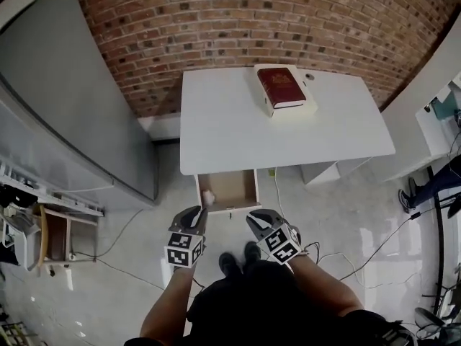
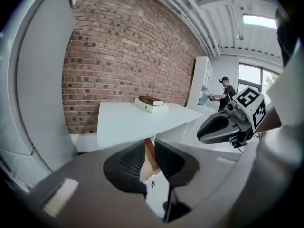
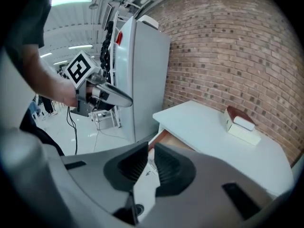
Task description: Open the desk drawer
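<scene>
Under desk (image 1: 230, 121) edge, drawer (image 1: 234, 186) partly hidden, left gripper (image 1: 198, 215), right gripper (image 1: 254, 219) nearly closed, empty.

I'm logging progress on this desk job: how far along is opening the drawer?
Done, by the look of it: the drawer stands pulled out from under the desk, its brown inside showing. In hand: nothing. The left gripper and right gripper hang clear of it, each with its jaws a narrow gap apart and empty. Left: nothing obvious, unless it should come out further.
</scene>
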A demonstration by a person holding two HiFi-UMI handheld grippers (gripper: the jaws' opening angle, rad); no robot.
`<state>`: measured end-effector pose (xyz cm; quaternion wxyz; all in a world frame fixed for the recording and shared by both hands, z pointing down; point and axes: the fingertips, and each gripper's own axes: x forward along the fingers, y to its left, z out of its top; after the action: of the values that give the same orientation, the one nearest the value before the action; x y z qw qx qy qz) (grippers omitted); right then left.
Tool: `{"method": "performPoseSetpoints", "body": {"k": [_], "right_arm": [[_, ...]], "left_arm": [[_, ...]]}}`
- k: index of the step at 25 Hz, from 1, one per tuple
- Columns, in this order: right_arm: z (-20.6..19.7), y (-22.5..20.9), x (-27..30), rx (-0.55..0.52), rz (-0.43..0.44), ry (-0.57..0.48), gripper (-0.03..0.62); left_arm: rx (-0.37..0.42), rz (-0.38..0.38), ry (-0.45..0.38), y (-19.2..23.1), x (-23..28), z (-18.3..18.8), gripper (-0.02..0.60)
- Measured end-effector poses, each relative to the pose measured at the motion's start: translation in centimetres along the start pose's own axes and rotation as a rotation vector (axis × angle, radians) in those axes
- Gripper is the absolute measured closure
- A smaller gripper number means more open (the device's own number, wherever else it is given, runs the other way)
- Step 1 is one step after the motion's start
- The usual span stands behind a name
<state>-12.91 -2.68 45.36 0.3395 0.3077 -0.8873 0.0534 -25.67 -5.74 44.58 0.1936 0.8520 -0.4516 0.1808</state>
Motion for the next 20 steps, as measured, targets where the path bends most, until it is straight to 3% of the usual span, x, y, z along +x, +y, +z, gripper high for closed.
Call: {"method": "performPoseSetpoints", "body": {"k": [3, 13, 20], "right_arm": [[1.7, 0.2, -1.6, 0.074, -0.015, -0.050, 0.546], [5.5, -2.5, -6.9, 0.183, -0.091, -0.185, 0.566], [8.4, -4.9, -10.2, 0.145, -0.067, -0.285, 0.580]], "left_arm": [[0.055, -0.020, -0.024, -0.8, -0.8, 1.9, 0.522], [0.073, -0.077, -0.078, -3.2, -3.6, 6.1, 0.569], [0.056, -0.050, -0.116, -4.5, -3.0, 9.7, 0.571]]}}
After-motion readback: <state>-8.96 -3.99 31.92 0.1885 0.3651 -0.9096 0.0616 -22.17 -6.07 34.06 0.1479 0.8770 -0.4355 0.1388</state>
